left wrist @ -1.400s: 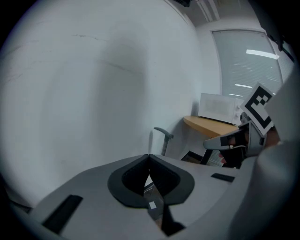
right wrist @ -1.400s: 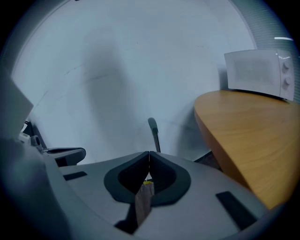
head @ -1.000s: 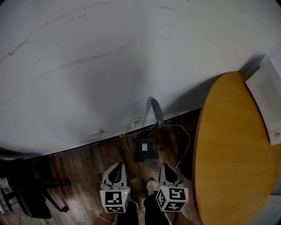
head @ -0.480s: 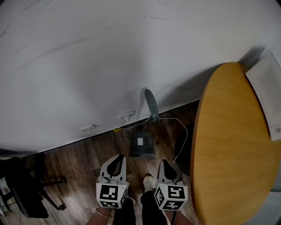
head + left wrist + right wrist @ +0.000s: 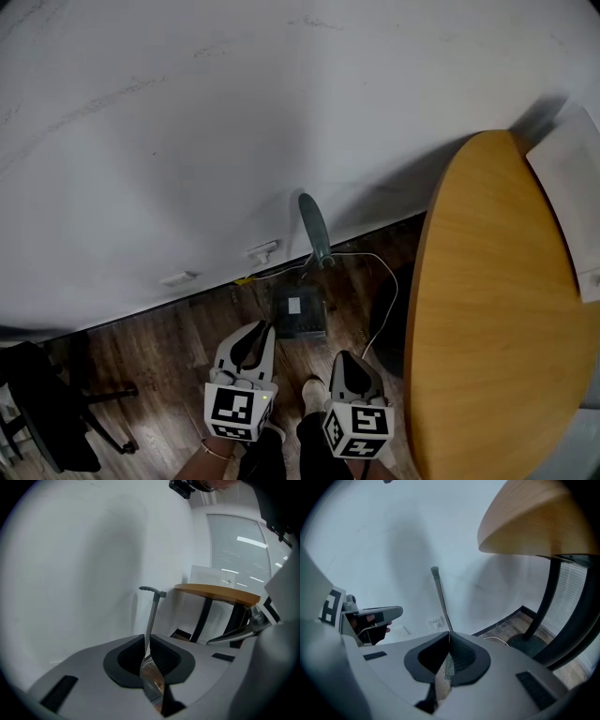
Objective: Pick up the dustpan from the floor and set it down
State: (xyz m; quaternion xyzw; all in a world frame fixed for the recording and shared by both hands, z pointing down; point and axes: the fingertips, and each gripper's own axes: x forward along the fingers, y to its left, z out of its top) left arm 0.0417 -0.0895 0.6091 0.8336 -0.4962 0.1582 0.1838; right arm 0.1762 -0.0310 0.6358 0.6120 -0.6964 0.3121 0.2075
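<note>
A dark dustpan (image 5: 300, 312) sits on the wooden floor by the white wall, and its long grey handle (image 5: 314, 230) stands upright. In the head view both grippers hover short of it, nearer the person. My left gripper (image 5: 253, 330) is shut and empty, and in the left gripper view the handle (image 5: 151, 616) rises straight beyond its tips (image 5: 146, 641). My right gripper (image 5: 352, 361) is also shut with nothing in it. Its own view shows the handle (image 5: 440, 597) beyond the closed tips (image 5: 449, 637), and the left gripper (image 5: 370, 616) off to the left.
A round wooden table (image 5: 497, 309) fills the right side, with its dark pedestal base (image 5: 529, 644) on the floor. A white cable (image 5: 389, 291) loops beside the dustpan. Wall sockets (image 5: 262, 250) sit low on the wall. A black chair base (image 5: 56, 412) stands at the far left.
The left gripper has moved forward toward the dustpan. The right gripper has sunk slightly in view. Both jaws have stayed shut.
</note>
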